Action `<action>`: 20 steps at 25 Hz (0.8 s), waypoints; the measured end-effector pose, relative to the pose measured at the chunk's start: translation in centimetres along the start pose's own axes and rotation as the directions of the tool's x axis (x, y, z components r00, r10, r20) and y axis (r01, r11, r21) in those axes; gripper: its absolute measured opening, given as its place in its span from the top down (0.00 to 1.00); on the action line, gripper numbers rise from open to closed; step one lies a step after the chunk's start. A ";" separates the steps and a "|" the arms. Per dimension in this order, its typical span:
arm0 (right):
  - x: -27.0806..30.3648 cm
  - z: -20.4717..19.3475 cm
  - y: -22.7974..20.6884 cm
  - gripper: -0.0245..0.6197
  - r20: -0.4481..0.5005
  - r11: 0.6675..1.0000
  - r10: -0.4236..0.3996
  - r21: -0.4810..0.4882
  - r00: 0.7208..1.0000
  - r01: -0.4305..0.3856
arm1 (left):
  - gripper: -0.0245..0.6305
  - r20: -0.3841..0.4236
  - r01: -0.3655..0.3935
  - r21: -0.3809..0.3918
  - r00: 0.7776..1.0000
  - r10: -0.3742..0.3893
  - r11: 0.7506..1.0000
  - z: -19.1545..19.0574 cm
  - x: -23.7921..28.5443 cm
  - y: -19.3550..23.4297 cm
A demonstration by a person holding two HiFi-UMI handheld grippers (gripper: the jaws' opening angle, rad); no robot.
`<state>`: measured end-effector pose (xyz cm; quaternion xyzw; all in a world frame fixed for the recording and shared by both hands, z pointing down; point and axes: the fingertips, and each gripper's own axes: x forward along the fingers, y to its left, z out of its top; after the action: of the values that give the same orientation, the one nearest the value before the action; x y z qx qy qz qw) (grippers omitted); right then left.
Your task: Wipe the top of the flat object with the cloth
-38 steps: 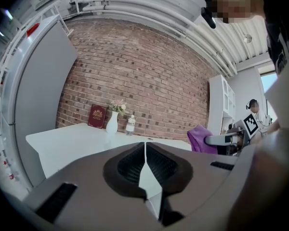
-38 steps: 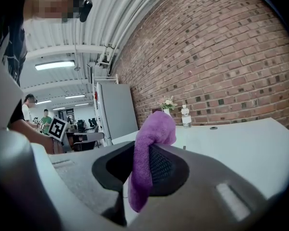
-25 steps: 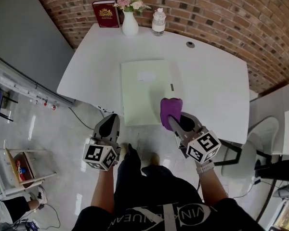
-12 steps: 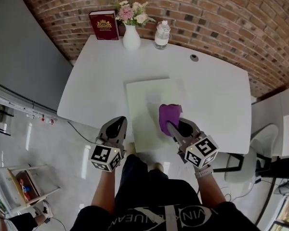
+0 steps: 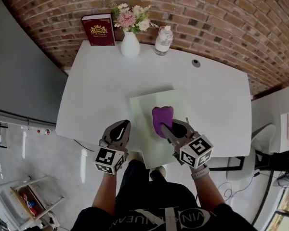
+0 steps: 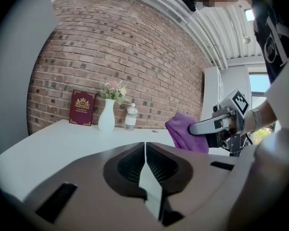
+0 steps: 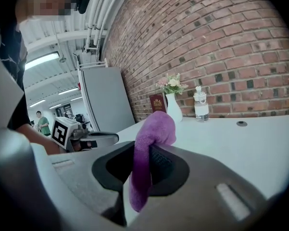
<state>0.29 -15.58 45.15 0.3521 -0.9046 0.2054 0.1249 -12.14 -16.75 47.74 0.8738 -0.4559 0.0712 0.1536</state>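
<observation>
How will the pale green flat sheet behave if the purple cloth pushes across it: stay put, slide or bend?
The sheet looks thin and lies flat, so it is probably light and may slide on the smooth white table. Its near end seems to pass the table's edge, so pressing there might tip or bend it.

White table (image 5: 96,90) set against brick wall (image 5: 221,18). Along far edge, left to right: red book (image 5: 98,30) standing upright, white vase (image 5: 130,46) with pink and white flowers (image 5: 130,17), clear bottle (image 5: 163,34). Round grey grommet (image 5: 196,63) right of bottle, slightly nearer. Grey panel (image 5: 14,71) at left. Pale chair (image 5: 260,138) off near right corner.
</observation>
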 end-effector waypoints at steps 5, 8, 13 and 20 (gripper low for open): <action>3.5 0.6 -0.4 0.86 -0.026 1.000 -0.014 0.025 1.000 0.014 | 0.94 -0.019 0.039 0.022 0.999 -0.039 0.999 -0.1 1.7 1.8; 5.6 0.8 -0.2 0.86 -0.053 0.999 -0.002 0.043 0.999 0.005 | 0.94 -0.039 0.055 0.016 0.998 -0.054 0.998 -0.4 2.6 2.7; 9.7 1.0 0.7 0.86 -0.127 0.996 0.056 0.077 0.990 -0.047 | 0.94 -0.062 0.071 0.004 0.996 -0.071 0.997 -1.0 3.6 3.9; 13.8 -0.1 1.0 0.86 -0.261 0.991 0.075 0.123 0.962 -0.043 | 0.94 -0.053 0.083 -0.004 0.995 -0.083 0.997 -1.0 4.1 4.9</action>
<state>-10.33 -22.98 50.13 0.3010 -0.8763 0.3065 0.2178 -13.74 -22.22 50.74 0.8896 -0.4150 0.0876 0.1693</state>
